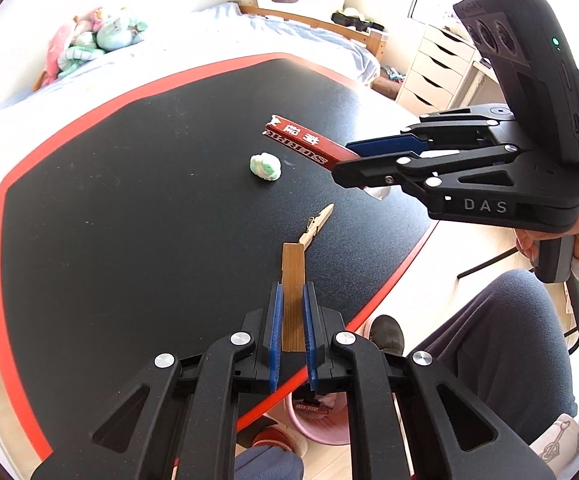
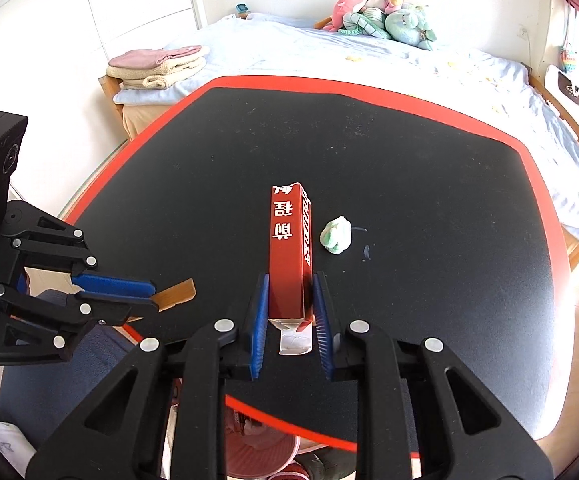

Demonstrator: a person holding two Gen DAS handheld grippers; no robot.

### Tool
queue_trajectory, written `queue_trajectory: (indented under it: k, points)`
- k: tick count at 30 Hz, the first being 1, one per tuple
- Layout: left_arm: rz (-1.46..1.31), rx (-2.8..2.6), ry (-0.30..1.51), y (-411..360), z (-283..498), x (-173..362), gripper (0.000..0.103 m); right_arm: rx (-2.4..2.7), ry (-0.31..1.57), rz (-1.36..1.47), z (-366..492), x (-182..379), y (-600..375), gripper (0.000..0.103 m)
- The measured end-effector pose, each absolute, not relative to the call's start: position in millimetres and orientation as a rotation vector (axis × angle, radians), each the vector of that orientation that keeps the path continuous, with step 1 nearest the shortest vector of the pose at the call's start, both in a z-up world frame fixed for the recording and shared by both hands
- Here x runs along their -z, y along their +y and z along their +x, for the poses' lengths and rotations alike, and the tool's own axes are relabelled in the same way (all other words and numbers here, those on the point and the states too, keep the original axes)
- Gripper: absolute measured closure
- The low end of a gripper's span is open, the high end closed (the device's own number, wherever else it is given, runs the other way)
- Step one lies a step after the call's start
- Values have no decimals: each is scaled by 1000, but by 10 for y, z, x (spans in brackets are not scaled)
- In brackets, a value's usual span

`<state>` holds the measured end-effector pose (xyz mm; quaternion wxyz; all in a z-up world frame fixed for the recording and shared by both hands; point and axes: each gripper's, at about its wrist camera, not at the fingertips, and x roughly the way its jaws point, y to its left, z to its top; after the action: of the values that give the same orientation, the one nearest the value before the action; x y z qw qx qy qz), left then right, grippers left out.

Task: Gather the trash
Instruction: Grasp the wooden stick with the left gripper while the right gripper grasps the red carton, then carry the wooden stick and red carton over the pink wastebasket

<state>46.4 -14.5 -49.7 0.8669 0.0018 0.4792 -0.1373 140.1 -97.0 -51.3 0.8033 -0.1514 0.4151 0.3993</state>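
Note:
My left gripper (image 1: 292, 292) is shut on a flat brown wooden strip (image 1: 292, 280), held above the black table's near edge; it shows from the side in the right wrist view (image 2: 151, 294), with the strip (image 2: 177, 293) sticking out. My right gripper (image 2: 289, 280) is shut on a long red box with white lettering (image 2: 287, 248), held above the table; it also shows in the left wrist view (image 1: 345, 162), with the box (image 1: 309, 144). A crumpled white-green tissue wad (image 1: 265, 167) (image 2: 335, 235) lies on the table. A wooden clothespin (image 1: 316, 226) lies beyond the strip.
The black table with a red rim (image 1: 89, 128) (image 2: 489, 140) fills both views. A pink bin (image 1: 321, 420) (image 2: 265, 448) stands on the floor under the near edge, beside the person's legs (image 1: 501, 340). A bed (image 2: 369, 56) lies behind the table.

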Motion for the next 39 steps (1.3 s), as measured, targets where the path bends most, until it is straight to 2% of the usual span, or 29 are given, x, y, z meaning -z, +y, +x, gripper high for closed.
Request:
queue_trajectory:
  k: [13,29,39]
  points:
    - [0,282,952,-383,-27,271,93,-831,878,-267,534,286,-1547,82]
    - [-18,291,986,-564,-398,418,93,-843,990,-228,-123,614,-1812,82]
    - [-21,308,993,-623,-443,451,93,-839,1004,-222,-201,659,-1844,82]
